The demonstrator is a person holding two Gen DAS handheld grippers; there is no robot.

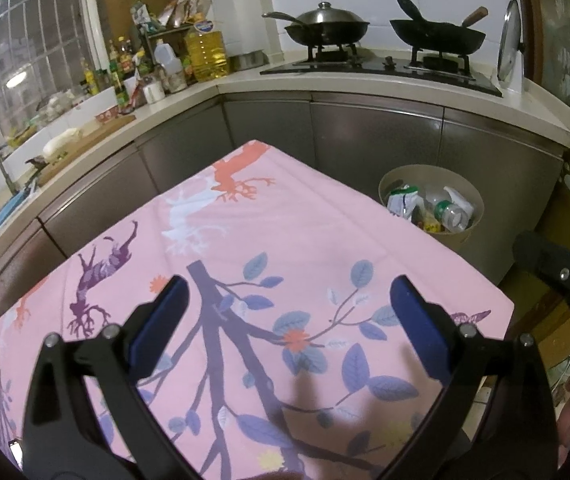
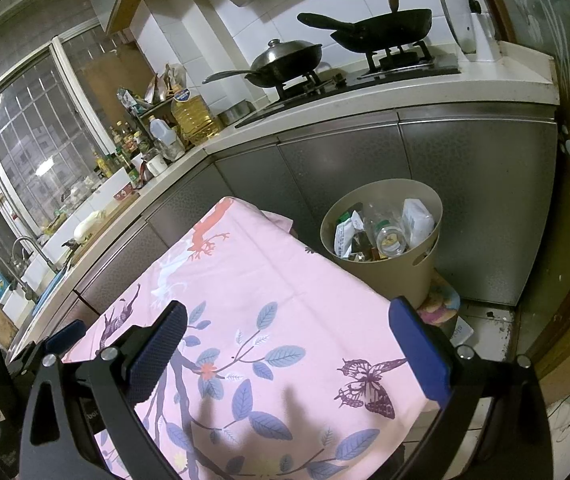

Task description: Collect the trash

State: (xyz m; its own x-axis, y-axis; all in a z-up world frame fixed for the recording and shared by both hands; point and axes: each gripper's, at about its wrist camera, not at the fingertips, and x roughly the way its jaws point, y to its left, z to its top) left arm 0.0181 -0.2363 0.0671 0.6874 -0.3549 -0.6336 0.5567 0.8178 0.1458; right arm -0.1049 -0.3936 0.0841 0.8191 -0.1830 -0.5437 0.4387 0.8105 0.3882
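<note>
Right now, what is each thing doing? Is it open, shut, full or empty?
Left gripper: open, holding nothing.
Right gripper: open, holding nothing.
Bin: upright, no lid, trash inside.
Table: covered by pink cloth, no trash on it.
Silver pan: lid on.
Black pan: uncovered.

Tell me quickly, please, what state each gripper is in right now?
Left gripper: open, holding nothing.
Right gripper: open, holding nothing.

Pink leaf-patterned tablecloth (image 1: 305,232), beige bin (image 2: 389,280)
</note>
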